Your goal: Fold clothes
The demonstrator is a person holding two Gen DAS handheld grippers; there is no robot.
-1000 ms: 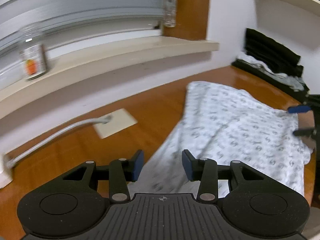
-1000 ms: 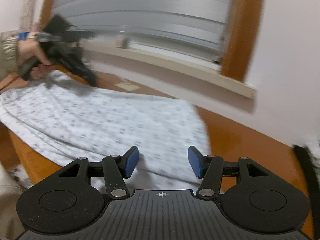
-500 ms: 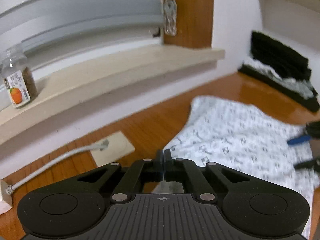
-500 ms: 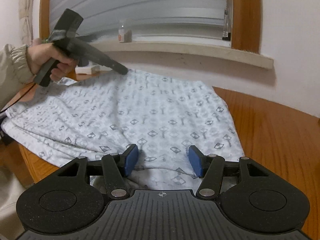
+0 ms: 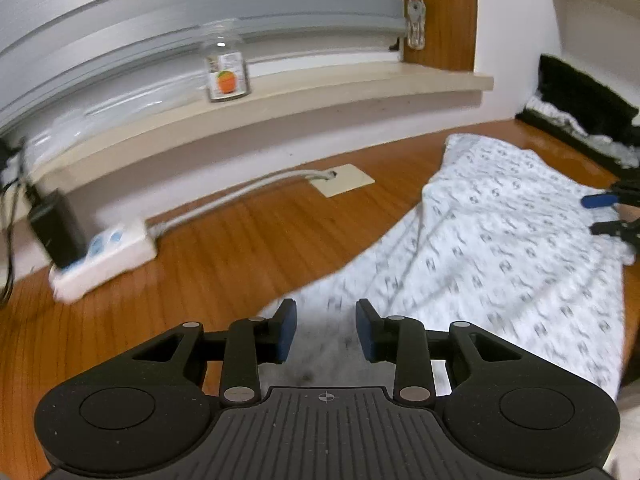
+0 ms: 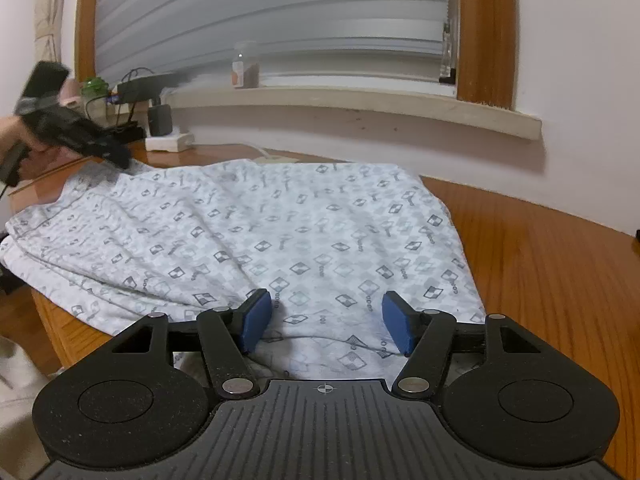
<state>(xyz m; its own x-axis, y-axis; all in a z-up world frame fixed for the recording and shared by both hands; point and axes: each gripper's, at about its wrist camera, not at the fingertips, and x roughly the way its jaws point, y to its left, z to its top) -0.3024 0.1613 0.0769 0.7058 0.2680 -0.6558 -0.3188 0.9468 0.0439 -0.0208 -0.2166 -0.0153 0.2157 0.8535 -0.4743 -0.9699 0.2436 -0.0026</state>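
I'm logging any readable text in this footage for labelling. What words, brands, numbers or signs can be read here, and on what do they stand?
No text can be read.
Jar on the windowsill: a label with an orange picture; its print is too blurred.
Patterned cloth: repeated diamond and key-like motifs, no letters.
White power strip: blue marks, too blurred to read.

Power strip (image 5: 106, 258) and cable (image 5: 240, 196) block tabletop's left.
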